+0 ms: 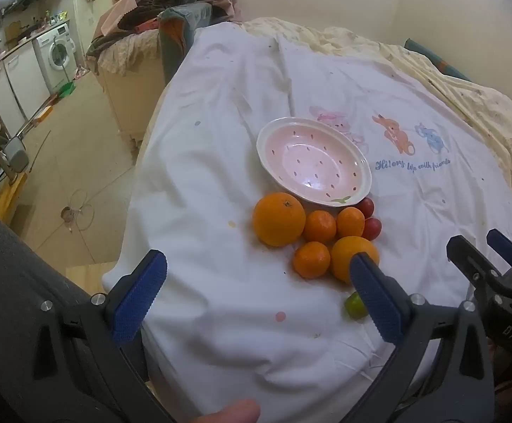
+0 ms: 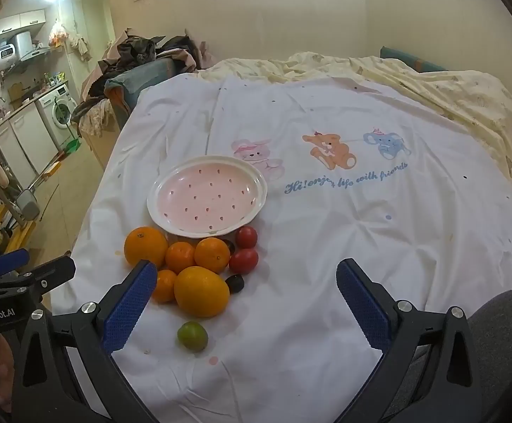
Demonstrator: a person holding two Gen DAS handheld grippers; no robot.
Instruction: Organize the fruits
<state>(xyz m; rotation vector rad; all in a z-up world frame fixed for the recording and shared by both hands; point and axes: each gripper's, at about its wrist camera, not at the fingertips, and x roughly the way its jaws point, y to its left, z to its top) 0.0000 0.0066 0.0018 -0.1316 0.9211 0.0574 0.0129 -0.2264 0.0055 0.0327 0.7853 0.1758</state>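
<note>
My left tongs (image 1: pixel 256 282) and right tongs (image 2: pixel 243 303) both gape wide with nothing between their pads, hovering over the bed's white sheet (image 2: pixel 344 246). The pink bowl (image 2: pixel 207 199) sits on the sheet with no fruit in it. Just in front of its rim cluster the oranges (image 2: pixel 201 290), two red tomatoes (image 2: pixel 243 261) and a dark fruit (image 2: pixel 235 282); a green fruit (image 2: pixel 192 336) lies apart, nearer me.

Black frames with silver screws, blue textured pads on fingers (image 2: pixel 129 303); "GenRobot.AI" lettering behind; grey clothing beside.
</note>
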